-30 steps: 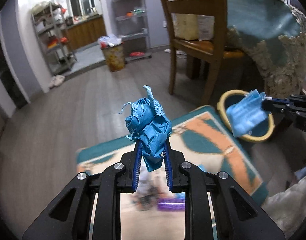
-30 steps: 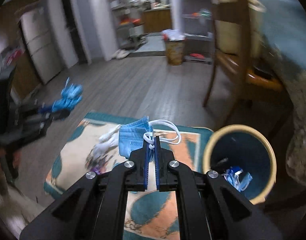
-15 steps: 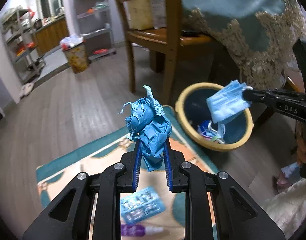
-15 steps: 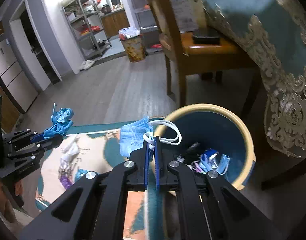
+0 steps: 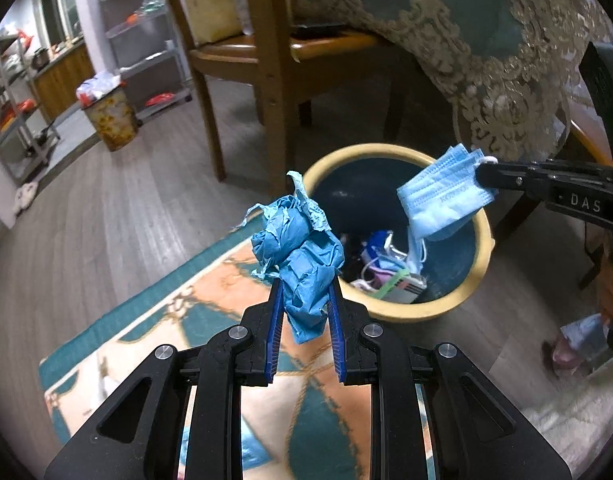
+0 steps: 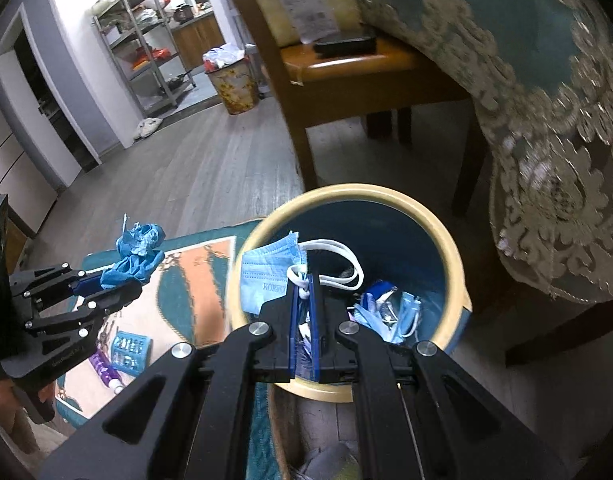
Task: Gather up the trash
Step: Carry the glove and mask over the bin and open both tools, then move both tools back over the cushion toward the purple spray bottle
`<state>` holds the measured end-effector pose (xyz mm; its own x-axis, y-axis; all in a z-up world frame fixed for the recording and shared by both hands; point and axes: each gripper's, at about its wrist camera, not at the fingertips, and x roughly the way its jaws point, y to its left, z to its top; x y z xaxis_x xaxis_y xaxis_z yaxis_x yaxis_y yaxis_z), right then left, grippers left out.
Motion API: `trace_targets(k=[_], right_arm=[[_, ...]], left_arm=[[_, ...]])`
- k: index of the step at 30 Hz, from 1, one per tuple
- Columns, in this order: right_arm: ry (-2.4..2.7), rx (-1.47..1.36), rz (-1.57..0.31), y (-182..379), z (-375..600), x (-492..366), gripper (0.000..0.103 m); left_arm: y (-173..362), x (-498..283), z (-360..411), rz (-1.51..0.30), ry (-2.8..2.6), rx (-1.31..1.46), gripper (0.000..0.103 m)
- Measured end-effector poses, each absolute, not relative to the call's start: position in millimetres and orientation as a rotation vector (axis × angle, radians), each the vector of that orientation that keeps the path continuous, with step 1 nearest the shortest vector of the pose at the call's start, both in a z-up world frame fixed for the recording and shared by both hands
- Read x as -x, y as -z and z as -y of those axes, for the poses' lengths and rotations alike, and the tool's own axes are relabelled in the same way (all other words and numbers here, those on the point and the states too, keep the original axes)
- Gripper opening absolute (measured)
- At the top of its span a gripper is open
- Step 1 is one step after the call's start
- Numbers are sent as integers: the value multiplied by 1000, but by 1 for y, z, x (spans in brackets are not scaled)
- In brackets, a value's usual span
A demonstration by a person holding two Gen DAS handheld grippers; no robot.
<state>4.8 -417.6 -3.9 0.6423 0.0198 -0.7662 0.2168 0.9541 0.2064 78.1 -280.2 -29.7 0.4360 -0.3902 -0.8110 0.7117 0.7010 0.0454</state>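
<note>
both hands are at the drop-off step. the left gripper (image 5: 304,304) has its jaws clamped on a crumpled blue wad (image 5: 300,258) just short of the bin (image 5: 484,236); the right gripper (image 6: 304,300) pinches a face mask (image 6: 266,276) over it. next i'd guess: open up and let go.

Bin (image 6: 456,276) stands before the chair (image 6: 370,68); rug (image 6: 194,280) lies left of it.

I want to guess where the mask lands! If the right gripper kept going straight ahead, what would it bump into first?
Probably the inside of the bin: the right gripper, shut on the mask, points down into its open top, toward trash at the bottom.
</note>
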Motion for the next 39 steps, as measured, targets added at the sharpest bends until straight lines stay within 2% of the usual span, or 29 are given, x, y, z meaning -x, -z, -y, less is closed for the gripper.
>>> trace_targets(k=[20,21,22,24,26,39], right_arm=[[223,-397,-940,44,463,-3,5],[225,-391,-932,43,462,-3,5],[227,-390,-926,42,463,-3,8],[230,-400,-926,42,464,-3,16],[229,-410,-928,43,465,-4,31],[211,-365,-890,22,445,-14,64]], left_arm=[[77,-67,343,-931,797,-467,23],[80,-67,345,-930,797,-465,28],[80,-66,345,-926,798,-464,31],[82,-66,346,-910,769,-490,55],[81,-66,344,-901,760,-482,62],[55,-73,302,-870,695,-434,76]])
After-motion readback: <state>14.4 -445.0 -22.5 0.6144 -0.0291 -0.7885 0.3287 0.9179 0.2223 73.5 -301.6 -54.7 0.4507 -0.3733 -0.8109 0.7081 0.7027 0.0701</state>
